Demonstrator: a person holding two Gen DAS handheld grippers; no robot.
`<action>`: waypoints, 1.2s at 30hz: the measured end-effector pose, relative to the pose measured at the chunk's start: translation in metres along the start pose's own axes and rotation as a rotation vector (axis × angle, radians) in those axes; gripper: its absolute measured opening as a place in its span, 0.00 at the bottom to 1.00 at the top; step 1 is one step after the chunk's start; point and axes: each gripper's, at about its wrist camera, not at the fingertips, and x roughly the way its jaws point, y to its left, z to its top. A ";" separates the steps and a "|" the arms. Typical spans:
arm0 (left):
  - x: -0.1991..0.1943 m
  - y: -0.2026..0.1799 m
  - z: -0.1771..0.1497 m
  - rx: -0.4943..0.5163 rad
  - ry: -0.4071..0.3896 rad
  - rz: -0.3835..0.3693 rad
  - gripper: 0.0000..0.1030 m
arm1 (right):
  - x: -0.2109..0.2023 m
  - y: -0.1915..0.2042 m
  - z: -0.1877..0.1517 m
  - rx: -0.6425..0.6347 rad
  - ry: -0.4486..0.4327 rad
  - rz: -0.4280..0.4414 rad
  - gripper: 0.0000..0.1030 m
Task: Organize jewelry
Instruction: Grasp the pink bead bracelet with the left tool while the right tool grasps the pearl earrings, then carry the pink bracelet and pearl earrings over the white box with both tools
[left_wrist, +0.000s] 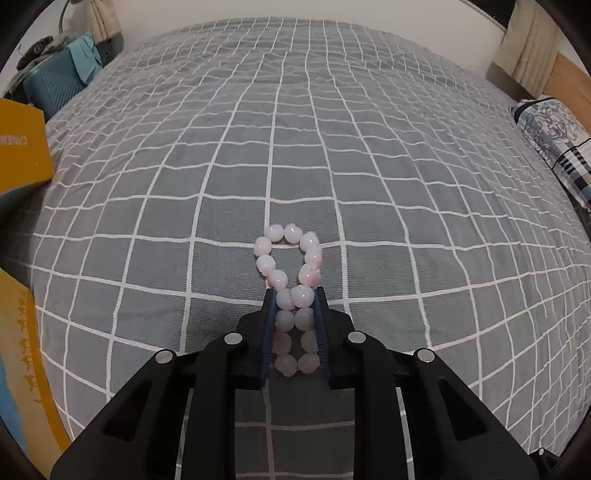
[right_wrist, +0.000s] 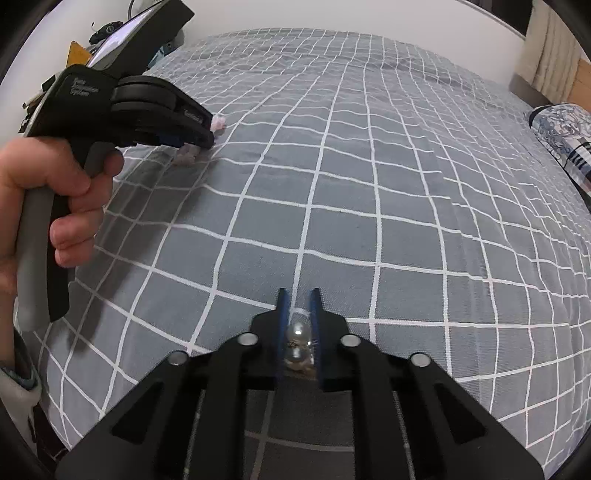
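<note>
Inspector: The pink bead bracelet (left_wrist: 291, 291) lies on the bed (left_wrist: 406, 184), near its front edge toward the left side. Its long axis runs straight away from the left gripper (left_wrist: 294, 295), in line with the fingers. The near half sits doubled between the pads, which pinch it; the far loop rests free on the checked cover.

Clerk: And the right side?

Inspector: The right gripper (right_wrist: 298, 295) is pressed onto a small clear packet with two pearl-like beads (right_wrist: 297, 343), deep in the jaws, farther right along the same front edge. The left hand (right_wrist: 55, 206) shows in the right wrist view.

Clerk: Which lifts first?

Inspector: In my judgement either may; both grips are made. No tray or box is identifiable.
</note>
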 end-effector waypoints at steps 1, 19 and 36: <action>-0.002 0.000 0.000 0.000 -0.004 -0.001 0.19 | 0.000 -0.001 0.002 0.003 -0.004 -0.002 0.10; -0.028 -0.003 0.001 -0.008 -0.089 -0.018 0.19 | -0.018 -0.007 0.006 0.026 -0.139 -0.072 0.10; -0.060 -0.009 -0.005 0.001 -0.253 -0.054 0.19 | -0.040 -0.009 0.009 0.054 -0.265 -0.102 0.10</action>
